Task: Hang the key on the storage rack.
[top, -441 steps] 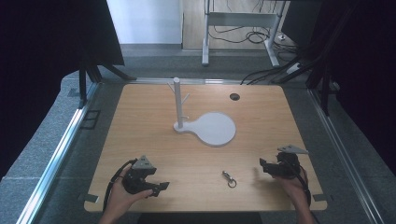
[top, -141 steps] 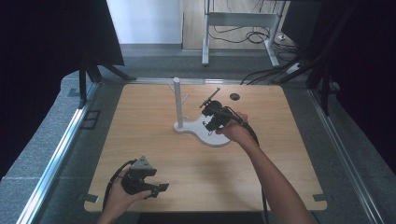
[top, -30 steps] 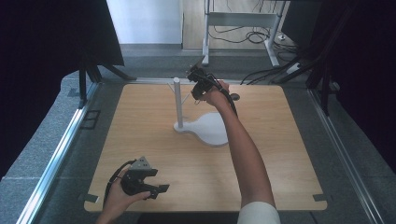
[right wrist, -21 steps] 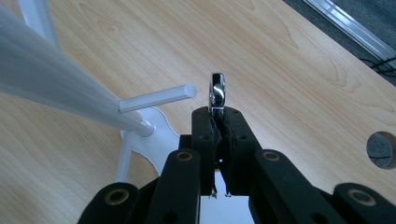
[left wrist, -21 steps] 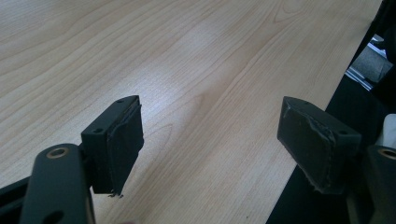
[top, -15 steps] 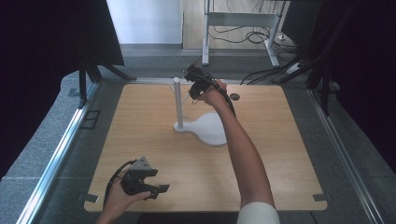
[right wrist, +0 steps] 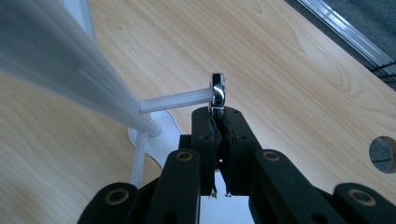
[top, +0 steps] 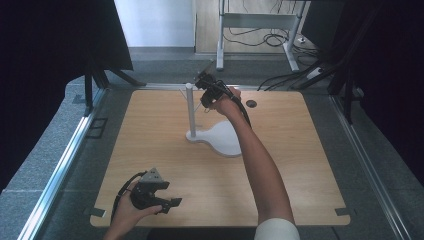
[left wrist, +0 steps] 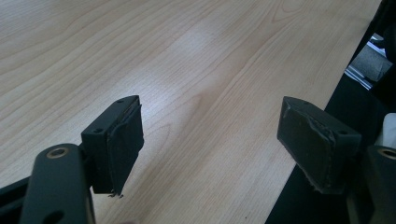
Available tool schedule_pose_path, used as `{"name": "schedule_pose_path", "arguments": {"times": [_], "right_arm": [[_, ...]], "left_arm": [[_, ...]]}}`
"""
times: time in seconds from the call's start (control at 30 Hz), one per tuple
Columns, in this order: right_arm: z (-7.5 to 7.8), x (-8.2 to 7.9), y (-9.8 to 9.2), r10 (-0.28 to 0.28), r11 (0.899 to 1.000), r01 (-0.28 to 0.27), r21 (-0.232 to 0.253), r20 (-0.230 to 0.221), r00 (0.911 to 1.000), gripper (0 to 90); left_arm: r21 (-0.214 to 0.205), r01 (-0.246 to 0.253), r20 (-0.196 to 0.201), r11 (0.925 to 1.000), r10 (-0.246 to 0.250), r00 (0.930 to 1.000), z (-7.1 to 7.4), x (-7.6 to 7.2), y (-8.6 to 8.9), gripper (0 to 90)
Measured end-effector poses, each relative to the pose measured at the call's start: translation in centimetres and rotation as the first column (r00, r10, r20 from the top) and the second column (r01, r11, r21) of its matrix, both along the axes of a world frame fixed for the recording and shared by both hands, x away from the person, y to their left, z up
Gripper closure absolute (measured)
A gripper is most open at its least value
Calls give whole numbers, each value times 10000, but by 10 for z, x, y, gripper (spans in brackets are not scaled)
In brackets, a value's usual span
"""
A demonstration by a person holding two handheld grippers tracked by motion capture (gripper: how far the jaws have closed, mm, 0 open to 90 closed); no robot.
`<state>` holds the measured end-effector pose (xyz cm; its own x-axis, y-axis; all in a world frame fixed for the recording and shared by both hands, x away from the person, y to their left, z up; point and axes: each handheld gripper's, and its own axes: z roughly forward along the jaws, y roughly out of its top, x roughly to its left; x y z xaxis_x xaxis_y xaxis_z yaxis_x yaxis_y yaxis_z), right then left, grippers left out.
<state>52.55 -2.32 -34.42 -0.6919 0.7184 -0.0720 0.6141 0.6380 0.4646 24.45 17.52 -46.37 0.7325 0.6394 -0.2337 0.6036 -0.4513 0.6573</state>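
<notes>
A white stand has an upright post [top: 189, 107] on a flat base [top: 222, 140] at mid table. My right gripper [top: 205, 95] is raised beside the post's top, shut on a small shiny metal ring [right wrist: 217, 90]. In the right gripper view, that gripper [right wrist: 217, 115] pinches the ring's lower edge. A thin white peg [right wrist: 175, 101] sticks out from the blurred post [right wrist: 70, 60], and its tip meets the ring. I cannot tell whether the peg passes through it. My left gripper [top: 171, 203] rests at the table's near left, its fingers [left wrist: 119, 140] wide apart over bare wood.
The wooden table [top: 150, 135] has a round dark hole [top: 251, 103] at the back right, which is also in the right gripper view [right wrist: 385, 155]. The person's right forearm [top: 260, 165] stretches across the middle. A metal rail [top: 60, 165] runs along the left edge.
The ring lay on the table's front at first. My right gripper took it and carried it up to the post's top, edging slightly left over the last second. The left gripper stayed still.
</notes>
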Motion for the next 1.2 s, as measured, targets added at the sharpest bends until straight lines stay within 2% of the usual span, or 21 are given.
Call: {"name": "schedule_pose_path", "arguments": {"times": [0.23,0.3,0.37,0.6,0.77,0.93,1.07,1.13,1.17,1.2], "right_arm": [[-4,-5,1,134,9999,-134,61,6,9999,827],[-6,-8,1,283,9995,-281,171,-95,9996,746],[-6,-10,1,336,9992,-334,222,-112,9994,710],[-5,-21,-3,323,9988,-328,377,121,9994,635],[-6,-38,-18,443,9951,-466,868,286,9986,579],[-12,-57,-38,630,9870,-684,1456,409,9972,554],[-16,-69,-50,707,9841,-776,1597,485,9963,540],[-21,-82,-62,768,9816,-852,1707,551,9955,526],[-21,-82,-62,768,9816,-852,1707,551,9955,526],[-26,-91,-69,838,9784,-931,1845,576,9948,524]], "left_arm": [[43,22,-21,10000,-22,10000,-1,0,-1,231],[50,19,-25,10000,-19,10000,-1,0,-1,231],[62,27,-34,10000,-27,10000,-1,0,-2,231],[121,87,-37,9999,-87,10000,-2,1,-4,230],[161,78,-51,9998,-77,10000,-3,1,-4,231],[275,56,-68,9996,-54,10000,-4,2,-4,231],[302,45,-69,9995,-43,10000,-4,2,-5,230],[327,7,-96,9995,-4,10000,-5,2,-5,231],[327,7,-96,9995,-4,10000,-5,2,-5,230],[373,26,-108,9993,-22,9999,-5,2,-6,231]]}}
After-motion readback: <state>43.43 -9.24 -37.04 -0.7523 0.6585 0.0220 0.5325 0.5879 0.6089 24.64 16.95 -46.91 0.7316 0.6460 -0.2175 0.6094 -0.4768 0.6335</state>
